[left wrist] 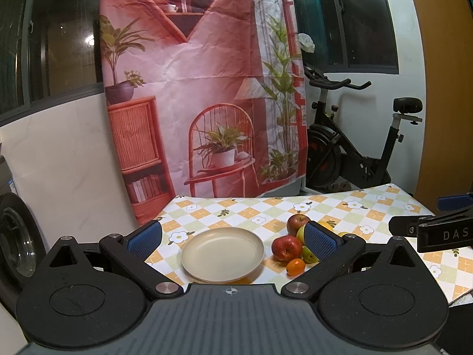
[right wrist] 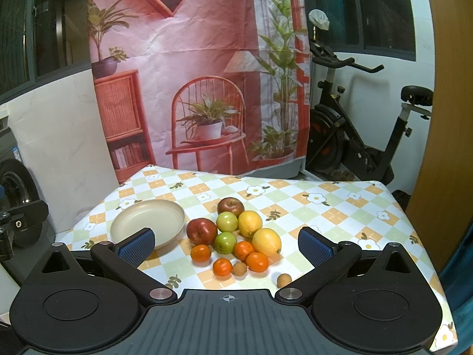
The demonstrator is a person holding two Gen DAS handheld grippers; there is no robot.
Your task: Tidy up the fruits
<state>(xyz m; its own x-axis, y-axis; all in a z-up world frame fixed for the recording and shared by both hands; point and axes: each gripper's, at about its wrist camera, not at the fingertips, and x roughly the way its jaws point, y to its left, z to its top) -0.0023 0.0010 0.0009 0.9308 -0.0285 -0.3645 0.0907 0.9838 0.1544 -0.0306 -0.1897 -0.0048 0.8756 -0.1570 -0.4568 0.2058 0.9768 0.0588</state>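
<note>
From the left wrist view, the left claw hangs above the near edge of the surface, which is covered by a checked cloth with white flowers; its two blue-padded fingers are spread wide apart with nothing between them. Between the fingers, farther off, sits a round, shallow, cream-coloured plate, empty. Just beside the plate, on its right, lies a cluster of fruit: a near red apple, a second red apple behind it, a small orange tangerine at the front, and green fruit partly hidden by the right finger pad. At the right edge of this view part of the other black gripper shows.

From the right wrist view, the right claw is likewise wide open and empty, hovering over the near part of the surface. The fruit lies in one tight group between the fingers: a red apple nearest the plate, another red apple at the back, two green apples, two yellow lemons, four orange tangerines, and two small brown round fruits, one of them lying apart near the right finger. No fruit rests on the plate.
</note>
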